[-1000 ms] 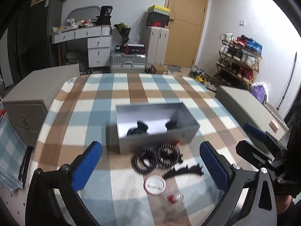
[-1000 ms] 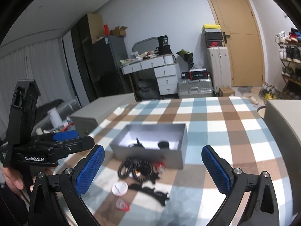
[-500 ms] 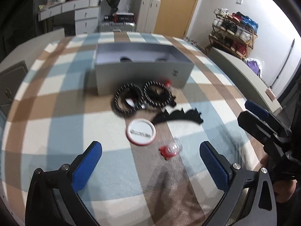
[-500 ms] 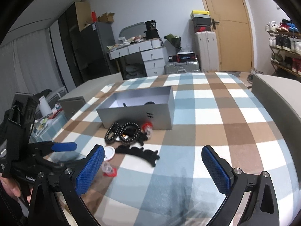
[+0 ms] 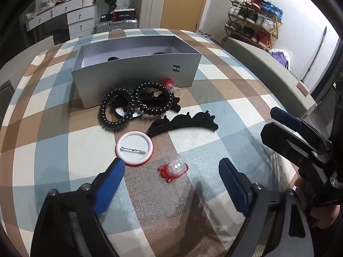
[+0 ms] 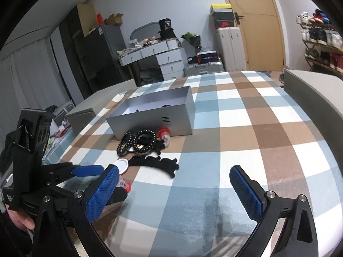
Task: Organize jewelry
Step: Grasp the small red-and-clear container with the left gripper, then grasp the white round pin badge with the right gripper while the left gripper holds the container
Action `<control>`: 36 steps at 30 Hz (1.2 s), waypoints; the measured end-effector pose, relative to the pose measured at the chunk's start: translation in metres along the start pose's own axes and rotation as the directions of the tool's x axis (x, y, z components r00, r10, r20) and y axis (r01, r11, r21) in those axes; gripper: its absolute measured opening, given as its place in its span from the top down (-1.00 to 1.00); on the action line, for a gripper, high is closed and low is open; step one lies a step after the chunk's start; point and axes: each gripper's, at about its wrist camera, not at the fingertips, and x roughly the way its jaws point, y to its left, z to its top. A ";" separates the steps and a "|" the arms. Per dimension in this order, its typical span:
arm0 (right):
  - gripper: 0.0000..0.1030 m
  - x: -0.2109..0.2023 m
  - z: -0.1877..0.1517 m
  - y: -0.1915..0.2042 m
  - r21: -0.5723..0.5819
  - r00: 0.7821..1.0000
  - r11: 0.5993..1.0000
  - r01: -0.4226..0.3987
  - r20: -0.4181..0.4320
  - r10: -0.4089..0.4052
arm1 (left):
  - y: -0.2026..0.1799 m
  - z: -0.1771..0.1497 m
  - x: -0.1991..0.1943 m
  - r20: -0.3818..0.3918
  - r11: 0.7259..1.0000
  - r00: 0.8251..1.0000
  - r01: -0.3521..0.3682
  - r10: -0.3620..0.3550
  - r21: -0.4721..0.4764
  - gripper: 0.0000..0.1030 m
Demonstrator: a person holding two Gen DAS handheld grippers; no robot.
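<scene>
Lowered since a second ago toward red-and-clear charm (image 5: 174, 168): left gripper (image 5: 171, 177), spread wide, empty. Right gripper (image 6: 174, 189) likewise spread over checked tablecloth (image 6: 246, 128). Beyond: white pin badge (image 5: 134, 147), black hair clip (image 5: 184, 123), coiled black bands (image 5: 137, 105), grey box (image 5: 137, 75) toward far edge.

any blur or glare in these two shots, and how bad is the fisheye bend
Left wrist view: sharp, no motion blur; the silver box front wall bows upward and the checked tablecloth curves hard; soft gripper shadows fall near the red clip. Right wrist view: also sharp, dimmer, no glare; black vignette at the corners.
</scene>
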 end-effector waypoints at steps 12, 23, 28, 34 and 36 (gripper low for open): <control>-1.00 -0.009 -0.004 -0.012 0.018 1.000 1.000 0.013 -0.005 -0.013 | -0.006 0.003 0.012 -0.054 1.000 0.999 -0.005 0.006 0.029 0.61; -1.00 -0.009 -0.002 -0.011 0.028 1.000 0.999 -0.016 -0.011 0.016 | 0.005 0.004 -0.004 -0.016 1.000 1.000 0.013 -0.013 0.011 0.76; -1.00 -0.002 0.001 -0.006 0.037 0.998 0.998 -0.053 -0.027 0.054 | 0.020 0.006 -0.024 0.056 0.999 0.998 0.030 -0.029 -0.027 0.76; -1.00 0.014 0.006 0.012 0.031 0.987 0.990 -0.134 -0.082 0.136 | 0.048 0.006 -0.047 0.120 0.995 0.993 0.005 0.007 -0.097 0.76; -1.00 0.022 0.007 0.025 0.009 0.979 0.985 -0.173 -0.112 0.173 | 0.058 0.005 -0.055 0.139 0.992 0.990 -0.013 0.031 -0.124 0.76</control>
